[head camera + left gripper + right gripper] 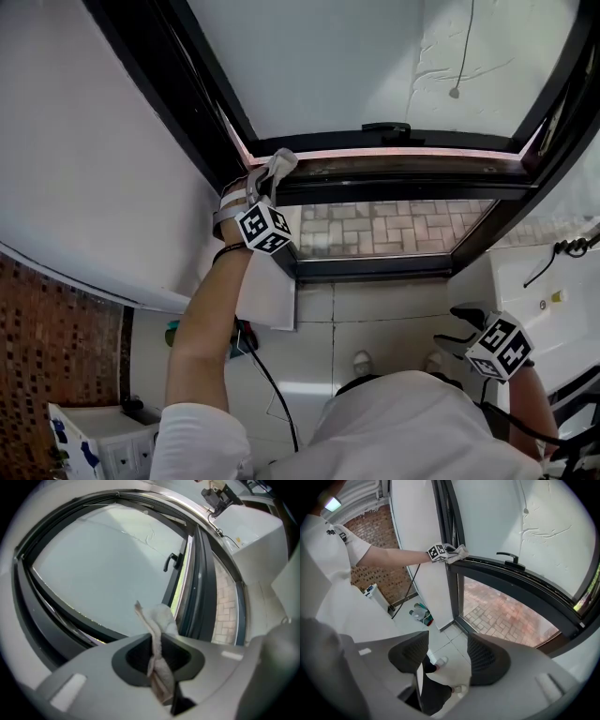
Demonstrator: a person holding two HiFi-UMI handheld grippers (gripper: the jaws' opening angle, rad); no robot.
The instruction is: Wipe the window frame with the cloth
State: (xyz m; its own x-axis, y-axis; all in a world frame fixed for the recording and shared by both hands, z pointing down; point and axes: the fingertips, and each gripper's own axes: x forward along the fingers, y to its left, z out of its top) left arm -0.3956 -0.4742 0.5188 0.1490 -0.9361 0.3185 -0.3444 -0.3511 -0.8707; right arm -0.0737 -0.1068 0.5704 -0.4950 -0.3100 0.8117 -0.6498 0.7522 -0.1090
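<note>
My left gripper point(265, 187) is raised to the black window frame point(394, 187) and is shut on a pale grey cloth point(278, 165). The cloth presses against the frame's horizontal bar at its left end. In the left gripper view the cloth point(159, 634) sticks out from between the closed jaws toward the frame point(199, 588). The right gripper view shows the cloth point(459, 552) on the frame's corner point(497, 571). My right gripper point(466, 330) hangs low at the right, open and empty; its view point(443, 658) shows only floor between the jaws.
A window handle point(386, 127) sits on the upper sash. A white wall panel point(103, 169) flanks the frame on the left. Below lie a tiled floor point(375, 328), a black cable point(272, 384), bottles point(419, 615) and a white counter point(553, 291) at the right.
</note>
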